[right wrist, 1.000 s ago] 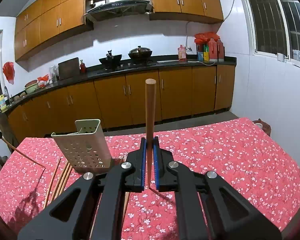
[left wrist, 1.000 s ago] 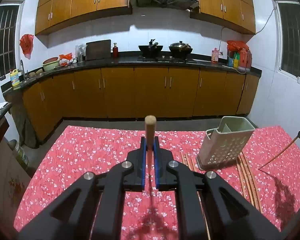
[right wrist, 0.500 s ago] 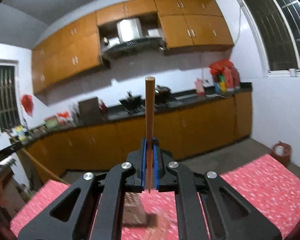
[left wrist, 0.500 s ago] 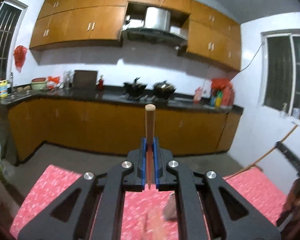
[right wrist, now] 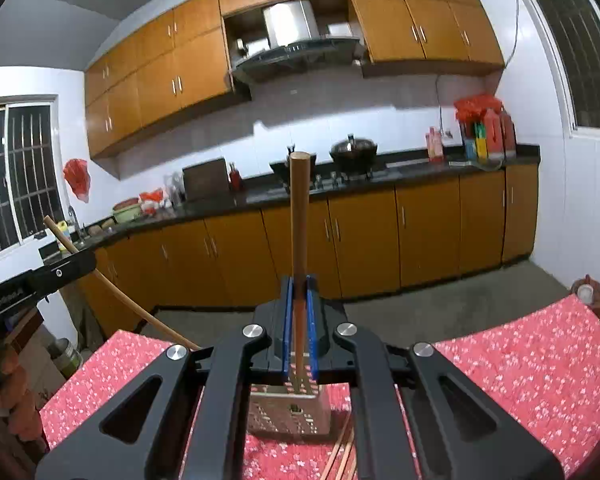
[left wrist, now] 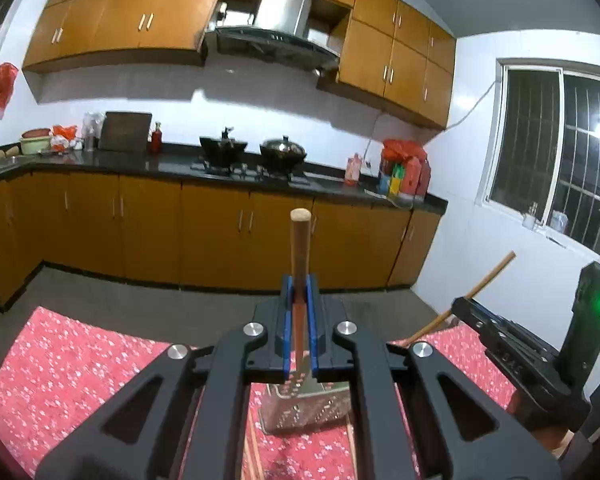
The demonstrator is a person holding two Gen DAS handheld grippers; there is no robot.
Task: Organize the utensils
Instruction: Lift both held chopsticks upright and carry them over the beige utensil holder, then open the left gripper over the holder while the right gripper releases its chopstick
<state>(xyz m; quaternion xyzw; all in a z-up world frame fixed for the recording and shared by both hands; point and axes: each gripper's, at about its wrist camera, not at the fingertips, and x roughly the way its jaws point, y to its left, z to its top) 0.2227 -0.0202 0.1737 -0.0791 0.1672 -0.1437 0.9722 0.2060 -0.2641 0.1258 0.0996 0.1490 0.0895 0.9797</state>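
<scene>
Left wrist view: the left gripper (left wrist: pixel 299 312) has its jaws clamped on a wooden chopstick (left wrist: pixel 300 248) that stands upright between the blue pads, blunt end up, thin end dipping below the pads toward the holder (left wrist: pixel 304 410). Right wrist view shows the same deal: the right gripper (right wrist: pixel 299 312) is clamped on its own chopstick (right wrist: pixel 299 216), which sticks up further. Each gripper shows in the other's view too, off to the side with its stick angled out.

Handling guess: these sticks look light and stiff, smooth wood, so probably a bit slippery. They're pinched low down, near the thin end, with most of the length above the pads. That long free end could pivot in the grip if it bumps anything. Not fragile, I'd say, though a thin stick might twist sideways between flat pads.

The holder is a pale, perforated bin with a divider, standing upright on the red flowery cloth of the worktop (left wrist: pixel 72 364), below and just ahead of both grippers. From here I can't tell if anything's in it yet, since the fingers hide most of the opening. A few more chopsticks (right wrist: pixel 342 456) lie flat on the cloth beside its base, toward the near edge. So I'd judge there's plenty left to sort.
</scene>
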